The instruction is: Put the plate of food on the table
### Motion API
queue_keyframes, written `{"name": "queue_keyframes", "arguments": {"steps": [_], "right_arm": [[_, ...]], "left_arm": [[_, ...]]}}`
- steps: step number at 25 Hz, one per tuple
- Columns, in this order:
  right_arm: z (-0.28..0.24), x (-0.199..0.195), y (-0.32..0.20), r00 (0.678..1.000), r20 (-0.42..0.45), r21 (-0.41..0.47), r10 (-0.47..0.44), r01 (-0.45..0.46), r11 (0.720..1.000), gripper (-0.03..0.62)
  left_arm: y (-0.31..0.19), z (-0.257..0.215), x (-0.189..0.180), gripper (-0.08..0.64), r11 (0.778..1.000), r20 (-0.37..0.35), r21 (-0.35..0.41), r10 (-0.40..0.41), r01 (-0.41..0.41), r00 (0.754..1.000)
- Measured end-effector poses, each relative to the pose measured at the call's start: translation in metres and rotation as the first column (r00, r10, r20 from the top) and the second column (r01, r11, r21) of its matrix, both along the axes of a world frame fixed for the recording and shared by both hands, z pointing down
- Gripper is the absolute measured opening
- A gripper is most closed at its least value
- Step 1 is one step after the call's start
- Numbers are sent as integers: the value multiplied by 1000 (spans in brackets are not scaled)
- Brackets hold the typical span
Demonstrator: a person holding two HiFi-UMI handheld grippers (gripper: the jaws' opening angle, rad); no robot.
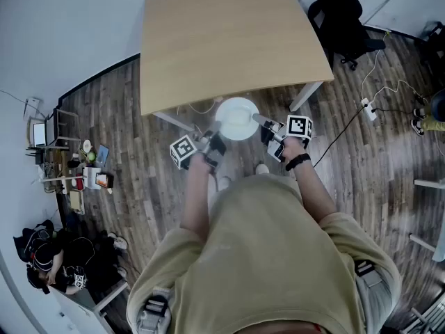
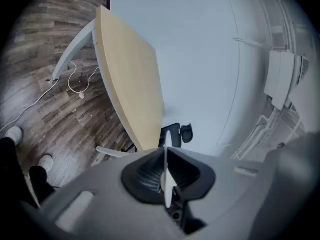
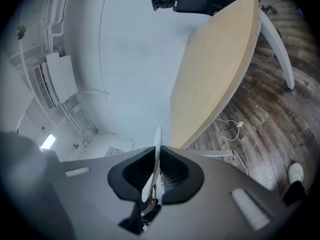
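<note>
Nearly there: plate (image 1: pixel 236 119) short of the table (image 1: pixel 229 40).
Left tool (image 1: pixel 211 142), right tool (image 1: pixel 268 129) clench its rim; set-down remains.

An office, judging by the plain table (image 1: pixel 229 40), black swivel chair (image 1: pixel 339 11) and trailing power strip (image 1: pixel 368 109).

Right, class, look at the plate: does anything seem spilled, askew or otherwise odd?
Nothing spilled or damaged. The white plate, pinched at its rim by the left gripper and the right gripper, looks level near the table edge. One oddity: it looks bare, with no food showing.
</note>
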State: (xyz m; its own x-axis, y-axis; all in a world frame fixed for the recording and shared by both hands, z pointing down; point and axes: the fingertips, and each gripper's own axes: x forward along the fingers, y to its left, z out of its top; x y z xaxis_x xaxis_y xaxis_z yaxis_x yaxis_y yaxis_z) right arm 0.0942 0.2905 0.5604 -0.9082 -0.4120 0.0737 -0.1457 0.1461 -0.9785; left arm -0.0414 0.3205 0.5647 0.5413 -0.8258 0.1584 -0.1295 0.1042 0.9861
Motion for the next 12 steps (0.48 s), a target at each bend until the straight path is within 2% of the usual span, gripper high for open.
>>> {"name": "queue_keyframes", "arguments": {"steps": [5,12], "right_arm": [[2,5,3,1000,-5,24,3,-3,1000,34],[-4,-2,-9,998,8,83,-55,54,995,44]], "left_arm": [[6,0,3,17,1000,-6,1,-3,3,1000],[1,-3,0,15,999,-17,-13,-49,49,999]]}}
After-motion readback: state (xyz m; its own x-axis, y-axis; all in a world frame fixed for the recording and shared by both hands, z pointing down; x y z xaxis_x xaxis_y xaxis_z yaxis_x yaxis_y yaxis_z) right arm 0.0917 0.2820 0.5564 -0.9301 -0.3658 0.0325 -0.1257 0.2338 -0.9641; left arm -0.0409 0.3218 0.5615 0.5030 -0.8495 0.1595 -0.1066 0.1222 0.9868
